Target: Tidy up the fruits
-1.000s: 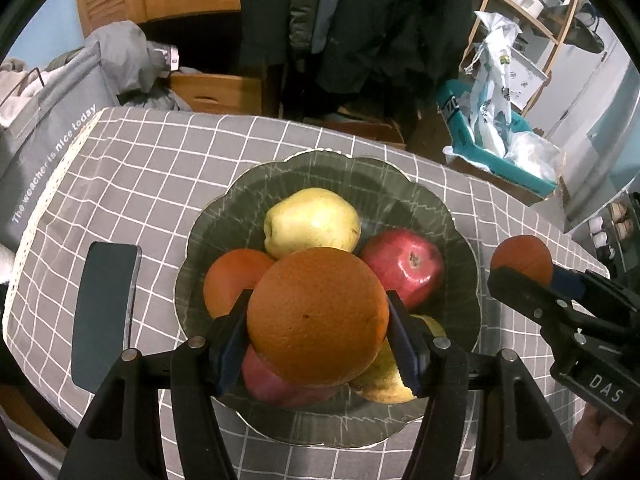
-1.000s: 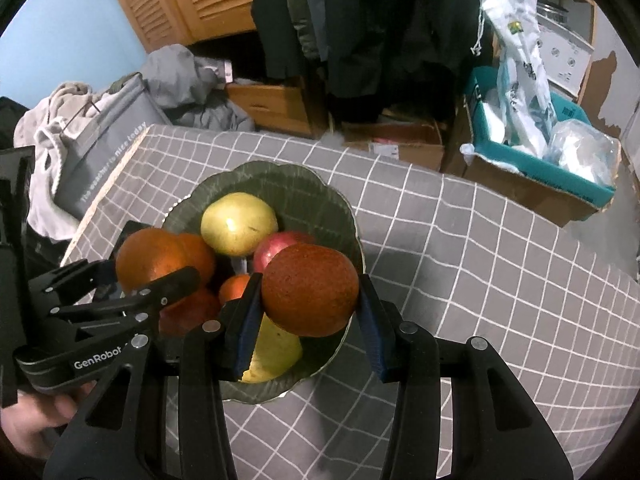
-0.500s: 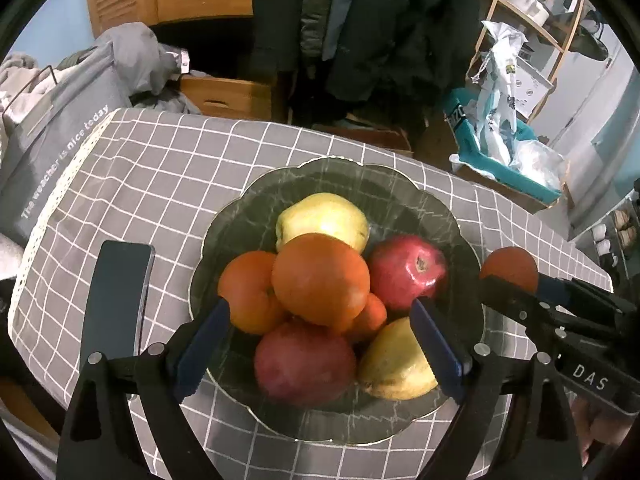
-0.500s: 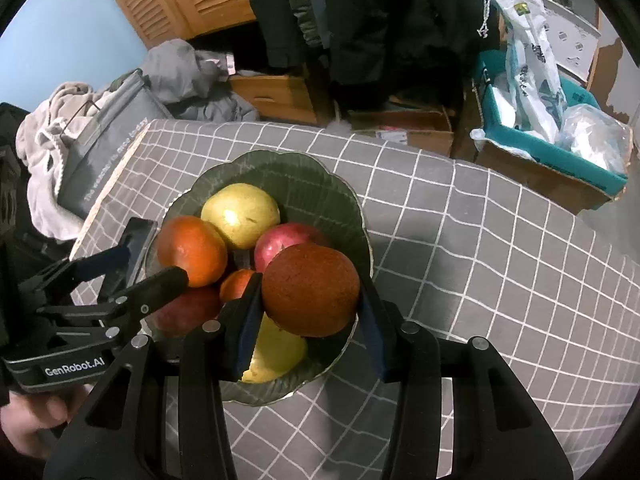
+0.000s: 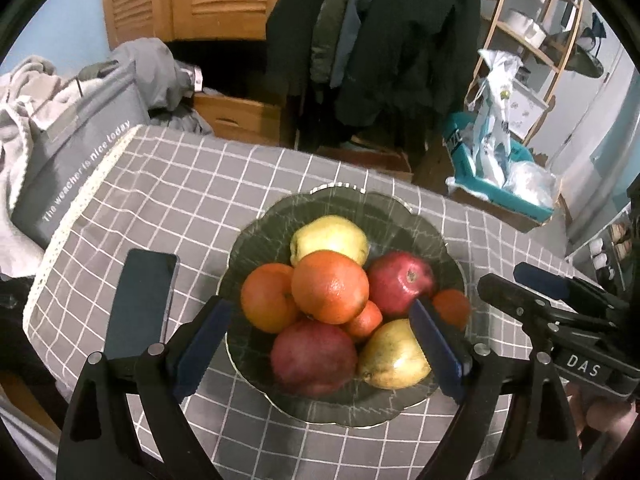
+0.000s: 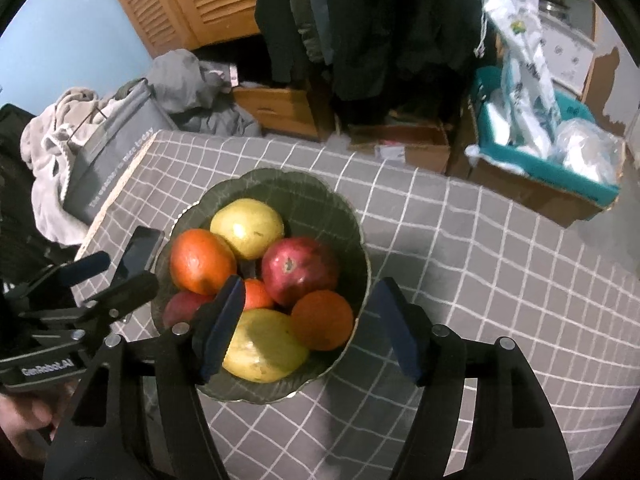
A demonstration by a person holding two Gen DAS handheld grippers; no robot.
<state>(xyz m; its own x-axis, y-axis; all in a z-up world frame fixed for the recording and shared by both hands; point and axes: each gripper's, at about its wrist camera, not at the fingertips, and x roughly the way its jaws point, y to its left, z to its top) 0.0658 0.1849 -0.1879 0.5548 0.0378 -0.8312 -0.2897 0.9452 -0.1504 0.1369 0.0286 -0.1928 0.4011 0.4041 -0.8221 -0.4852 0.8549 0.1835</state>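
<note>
The fruits sit heaped in a dark green scalloped bowl (image 5: 416, 216) on the bench (image 5: 192, 184), which wears a grey checked cloth. A large orange (image 5: 330, 286) crowns the pile, resting on a second orange (image 5: 268, 296), a yellow apple (image 5: 328, 236) toward the far edge, a red apple (image 5: 400, 284) and a small tangerine (image 5: 362, 320). Toward the near edge lie a dark red apple (image 5: 314, 356) and a yellow pear (image 5: 394, 354). Another orange (image 6: 322, 320) rests against the bowl's right wall, touching the pear.

The left tongs (image 5: 320, 340) stand wide apart and hold nothing, their blue pads either side of the bowl's near half. The right tongs (image 6: 310, 328) gape just as wide, empty, with that orange lying between the pads and touching neither.

A dark phone (image 5: 142, 300) lies flat on the cloth just left of the bowl, near the bench's left edge.
</note>
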